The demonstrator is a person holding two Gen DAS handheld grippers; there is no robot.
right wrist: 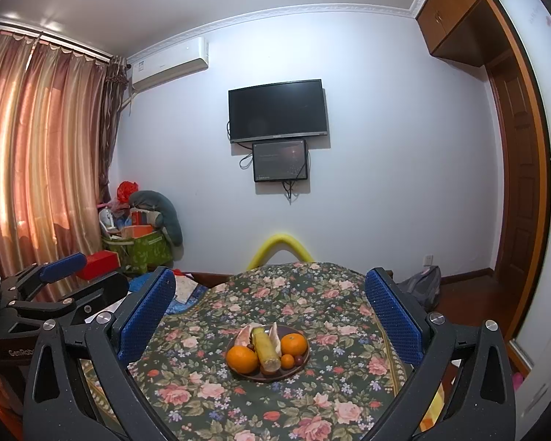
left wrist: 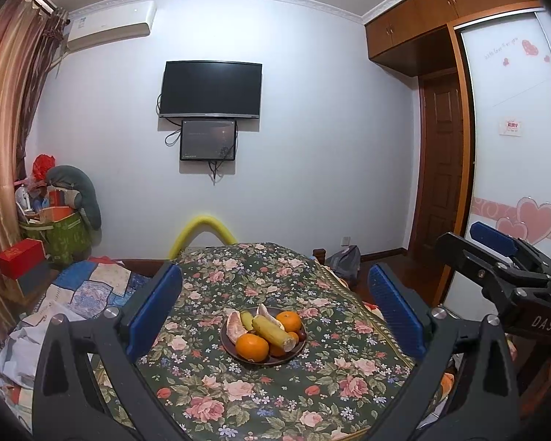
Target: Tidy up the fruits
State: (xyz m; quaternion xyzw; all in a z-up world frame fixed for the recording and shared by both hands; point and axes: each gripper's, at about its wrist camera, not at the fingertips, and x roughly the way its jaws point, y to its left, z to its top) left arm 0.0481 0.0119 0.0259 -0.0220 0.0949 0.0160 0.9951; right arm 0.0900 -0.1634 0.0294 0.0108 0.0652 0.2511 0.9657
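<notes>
A dark round plate (left wrist: 235, 353) (right wrist: 300, 370) sits on a table with a floral cloth (left wrist: 268, 397) (right wrist: 268, 404). On it lie two oranges (left wrist: 252, 347) (right wrist: 241, 359), a corn cob (left wrist: 273, 332) (right wrist: 265, 350), pomelo pieces (left wrist: 235, 326) (right wrist: 247, 333), a small tangerine and small dark red fruits. My left gripper (left wrist: 273, 312) is open and empty, held above the table in front of the plate. My right gripper (right wrist: 270, 316) is open and empty, likewise before the plate. Each gripper shows at the side of the other's view: the right one (left wrist: 496, 257), the left one (right wrist: 55, 286).
A yellow padded chair back (left wrist: 202, 231) (right wrist: 281, 248) stands behind the table. A patchwork-covered surface (left wrist: 84, 286) with clutter lies left. A green bag (left wrist: 60, 235) and red box (left wrist: 20, 262) stand by the curtain. A grey bag (left wrist: 345, 261) lies on the floor by the wardrobe.
</notes>
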